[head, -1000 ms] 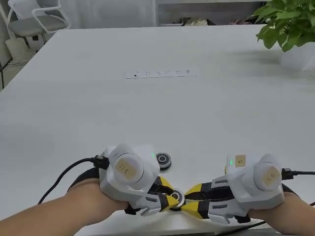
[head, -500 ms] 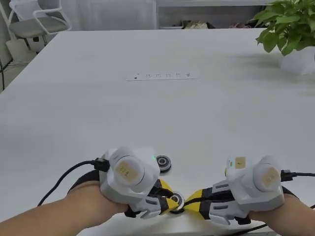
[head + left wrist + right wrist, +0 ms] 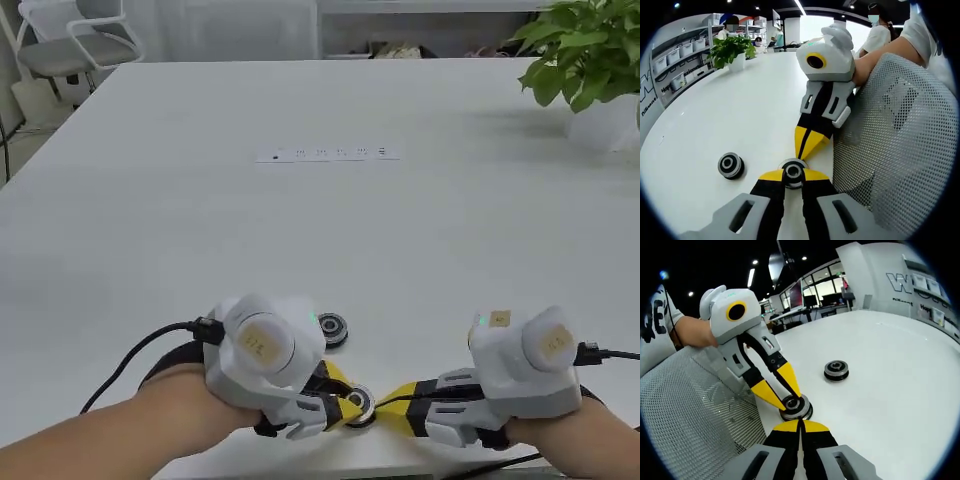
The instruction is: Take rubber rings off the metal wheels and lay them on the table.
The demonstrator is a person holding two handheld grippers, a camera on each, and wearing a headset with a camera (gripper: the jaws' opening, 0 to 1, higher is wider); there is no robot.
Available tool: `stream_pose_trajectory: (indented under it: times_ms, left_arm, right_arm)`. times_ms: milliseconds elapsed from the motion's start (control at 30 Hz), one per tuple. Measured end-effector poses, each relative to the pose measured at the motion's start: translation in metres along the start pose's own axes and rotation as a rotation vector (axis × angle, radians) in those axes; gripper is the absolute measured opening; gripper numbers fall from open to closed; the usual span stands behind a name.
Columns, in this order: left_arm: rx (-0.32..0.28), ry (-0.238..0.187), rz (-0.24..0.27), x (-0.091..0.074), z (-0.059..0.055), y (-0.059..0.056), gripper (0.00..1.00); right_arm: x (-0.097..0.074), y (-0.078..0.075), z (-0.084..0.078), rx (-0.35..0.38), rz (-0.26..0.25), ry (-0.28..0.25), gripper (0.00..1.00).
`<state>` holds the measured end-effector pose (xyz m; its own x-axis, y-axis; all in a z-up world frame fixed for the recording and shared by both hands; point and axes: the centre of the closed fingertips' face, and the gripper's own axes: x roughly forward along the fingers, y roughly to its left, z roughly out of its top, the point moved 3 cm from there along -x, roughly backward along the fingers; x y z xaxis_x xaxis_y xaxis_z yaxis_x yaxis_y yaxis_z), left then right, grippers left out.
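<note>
1. Rubber is what I am after: I am working the ring [image 3: 788, 415] off the wheel [image 3: 796, 406], which is sitting near the front edge of the worktop [image 3: 320, 230], between my two grippers.
2. My left gripper [image 3: 342, 408] is pinching that wheel, with its jaws closed on either side of it.
3. My right gripper [image 3: 388, 408] is meeting it from the opposite side. Its jaws are pressed together and their tips are touching the rim, but I cannot tell whether they are nipping any rubber.
4. I am judging the stripping as barely begun. Next, the right tips are going to need the ring's edge, peeling it away while the left is holding the wheel fast.
5. The spare wheel [image 3: 332, 328] is lying just beyond, apart from both grippers.
6. The one container is a white pot [image 3: 605, 120] at the far right, holding a leafy plant [image 3: 580, 45].
</note>
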<state>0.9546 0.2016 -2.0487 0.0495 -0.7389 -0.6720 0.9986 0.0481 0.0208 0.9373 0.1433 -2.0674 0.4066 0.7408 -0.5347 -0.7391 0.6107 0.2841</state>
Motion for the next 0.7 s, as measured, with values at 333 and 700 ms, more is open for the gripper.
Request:
stream_pose_trajectory:
  times_ms: [333, 700]
  left_arm:
    - [0.004, 0.005, 0.005, 0.0, 0.0, 0.0, 0.08]
    - [0.006, 0.013, 0.018, 0.001, 0.001, 0.001, 0.08]
  right_arm:
    - [-0.002, -0.002, 0.008, 0.131, -0.008, -0.072, 0.0]
    - [-0.001, 0.001, 0.013, 0.147, -0.001, -0.076, 0.0]
